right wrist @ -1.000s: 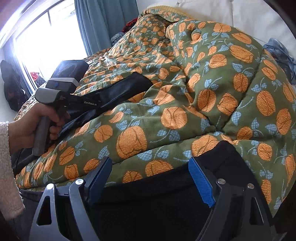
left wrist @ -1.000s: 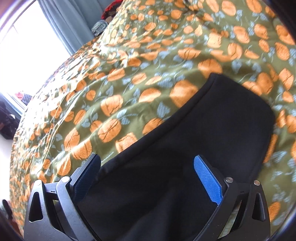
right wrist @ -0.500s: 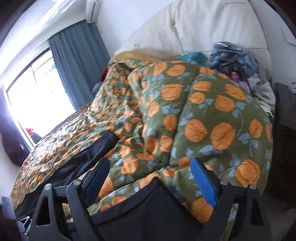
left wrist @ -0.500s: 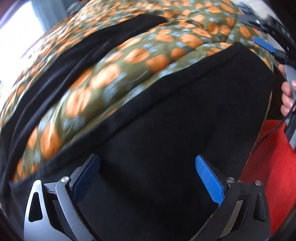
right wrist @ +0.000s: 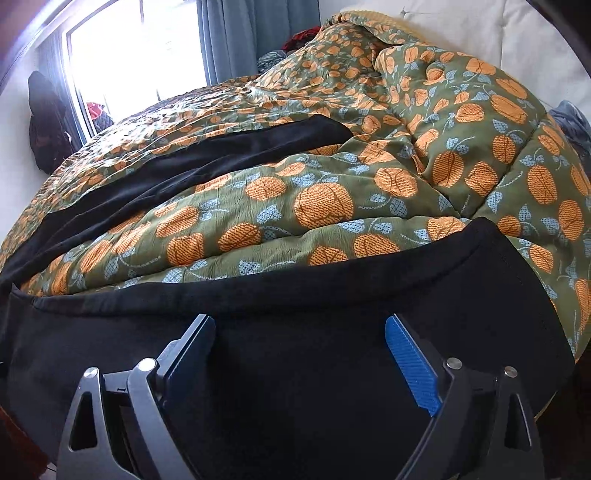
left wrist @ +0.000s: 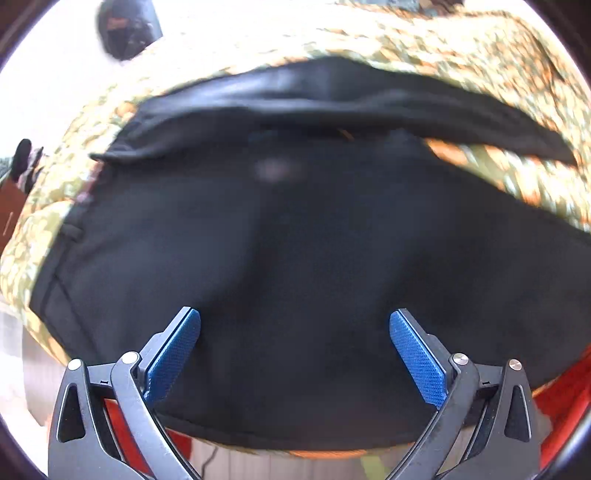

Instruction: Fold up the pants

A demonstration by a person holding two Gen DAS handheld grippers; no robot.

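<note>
A: What colour are the pants (right wrist: 295,369)?
B: Plain black, no pattern, right under the right claw (right wrist: 299,354) and stretching off to its left.
A: And the claw?
B: Black frame with blue textured pads (right wrist: 412,369). The left claw (left wrist: 295,350) has the same blue pads (left wrist: 417,360).
A: The quilt (right wrist: 369,184)?
B: Olive green, printed with orange fruit and pale blue leaves, ahead of the right claw.
A: Further beyond?
B: A grey-blue curtain (right wrist: 255,33), and a cream headboard (right wrist: 461,29) ahead to its right.
</note>
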